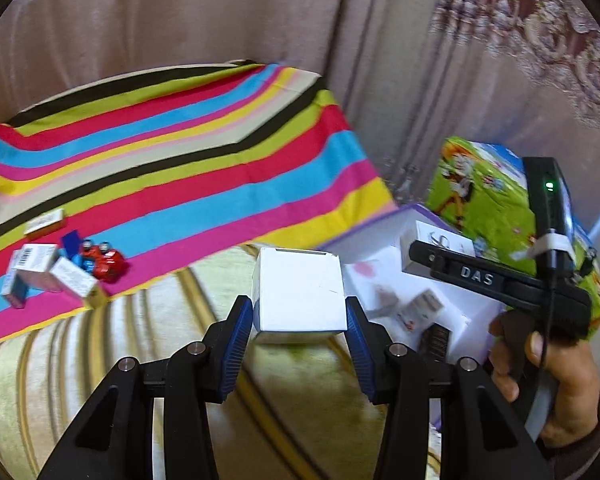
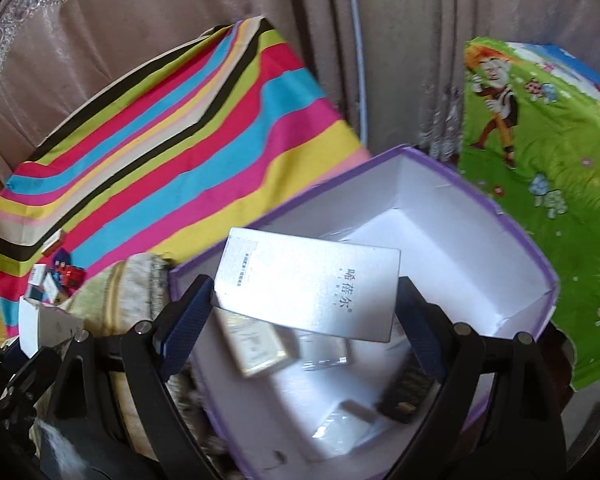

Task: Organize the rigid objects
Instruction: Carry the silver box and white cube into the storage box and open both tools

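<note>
The left gripper (image 1: 299, 316) clamps a white box (image 1: 300, 292). The right gripper (image 2: 306, 312) grips a silver box (image 2: 308, 288) over the purple bin (image 2: 480, 216).

— What are the fingers (image 1: 236, 354) of the left gripper (image 1: 299, 350) looking like?

— They are showing black arms, ribbed blue pads and round silver screws.

— And the right gripper (image 2: 306, 328)?

— Its black body is carrying white letters "DAS", a green light and a black cable. The right hand (image 1: 548, 384) is wearing a dark brown sleeve.

Small white box (image 1: 300, 292) between the left gripper (image 1: 299, 344) fingers, over striped bedding, purple-rimmed box (image 1: 472, 312) just right.
</note>
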`<act>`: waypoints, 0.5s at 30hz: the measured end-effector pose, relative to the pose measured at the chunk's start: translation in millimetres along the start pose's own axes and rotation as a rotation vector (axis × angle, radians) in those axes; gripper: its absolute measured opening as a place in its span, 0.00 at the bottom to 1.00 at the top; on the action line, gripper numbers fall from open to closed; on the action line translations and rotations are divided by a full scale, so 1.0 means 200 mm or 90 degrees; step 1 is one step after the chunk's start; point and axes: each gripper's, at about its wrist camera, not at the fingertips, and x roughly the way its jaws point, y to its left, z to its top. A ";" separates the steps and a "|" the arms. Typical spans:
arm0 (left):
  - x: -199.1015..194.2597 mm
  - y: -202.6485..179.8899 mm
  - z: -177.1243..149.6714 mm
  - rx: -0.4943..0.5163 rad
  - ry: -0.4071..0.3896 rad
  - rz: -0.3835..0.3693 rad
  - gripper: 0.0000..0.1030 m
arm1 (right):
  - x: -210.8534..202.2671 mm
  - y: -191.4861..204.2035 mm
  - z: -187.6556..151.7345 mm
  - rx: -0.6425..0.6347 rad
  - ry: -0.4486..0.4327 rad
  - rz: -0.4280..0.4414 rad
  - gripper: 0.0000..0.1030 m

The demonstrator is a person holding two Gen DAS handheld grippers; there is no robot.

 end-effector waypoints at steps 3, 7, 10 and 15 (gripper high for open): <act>0.01 -0.05 -0.01 0.019 0.003 -0.032 0.46 | 0.00 -0.06 0.00 0.005 0.000 -0.017 0.89; 0.02 -0.11 -0.02 0.039 0.013 -0.069 0.46 | 0.00 -0.09 0.00 0.006 0.000 -0.030 0.89; 0.04 -0.15 -0.04 0.052 0.029 -0.105 0.47 | -0.01 -0.10 0.01 0.009 -0.003 -0.038 0.89; 0.05 -0.18 -0.05 0.057 0.043 -0.121 0.62 | 0.00 -0.09 0.01 0.010 0.002 -0.037 0.89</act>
